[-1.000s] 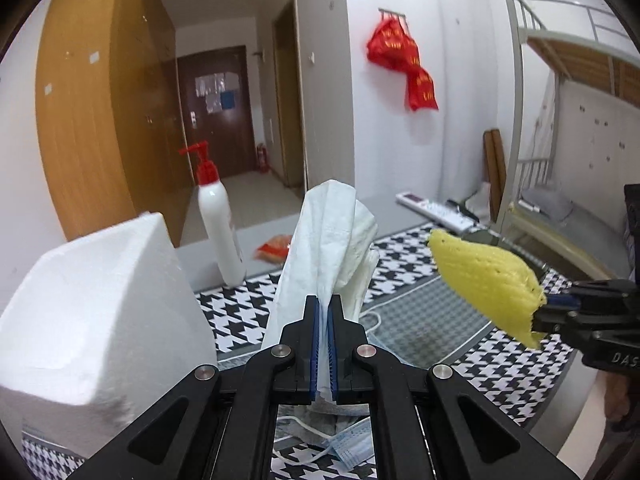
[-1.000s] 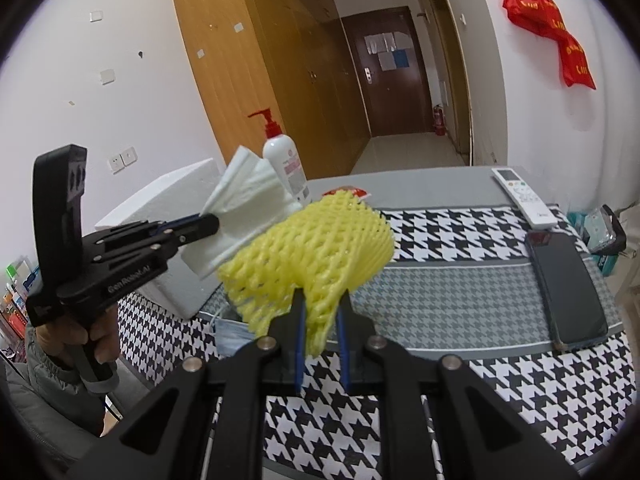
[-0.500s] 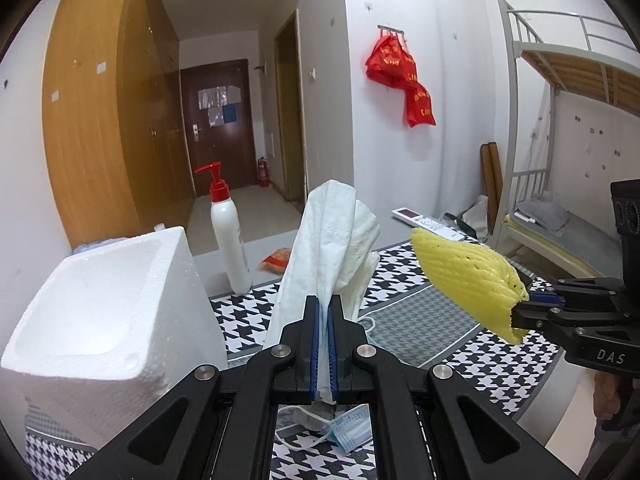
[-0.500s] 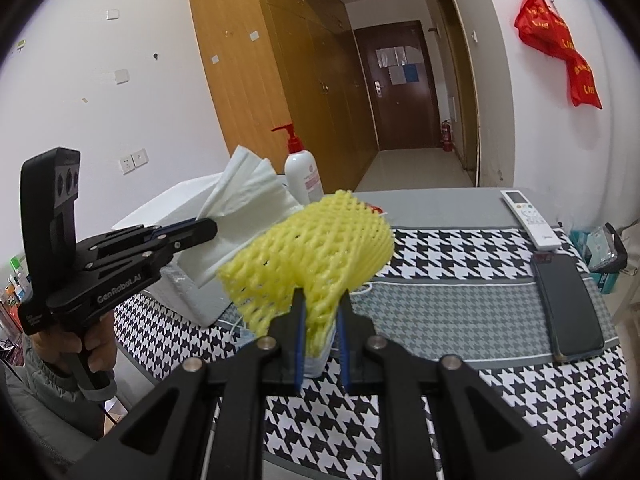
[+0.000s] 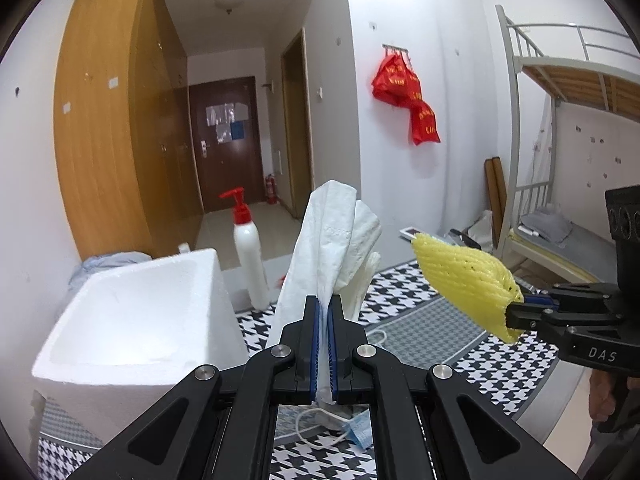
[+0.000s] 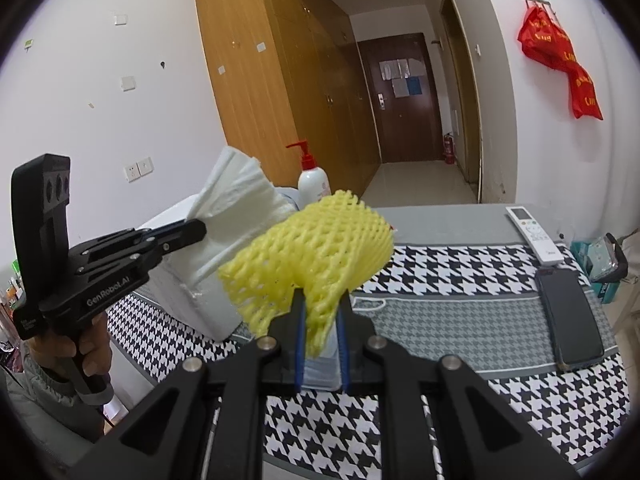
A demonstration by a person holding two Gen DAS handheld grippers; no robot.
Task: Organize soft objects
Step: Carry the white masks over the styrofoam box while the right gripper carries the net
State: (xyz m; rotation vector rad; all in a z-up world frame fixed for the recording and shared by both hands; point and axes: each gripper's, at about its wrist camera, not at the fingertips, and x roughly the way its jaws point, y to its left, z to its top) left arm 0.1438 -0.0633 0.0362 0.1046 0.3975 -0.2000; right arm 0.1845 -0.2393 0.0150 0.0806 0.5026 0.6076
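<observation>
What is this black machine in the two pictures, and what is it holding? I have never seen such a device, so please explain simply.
There is no robot here. A person holds two hand tools, each with a two-finger gripper and a wide-angle camera looking along the fingers. One picture comes from the left tool, the other from the right, so each also shows the other tool from the side.

The left gripper is shut on white tissue paper. The right gripper is shut on a yellow foam net.

Below is a table with a black-and-white patterned cloth. On it stand a white foam box and a pump bottle, and a phone, a remote control and a face mask lie there.
</observation>
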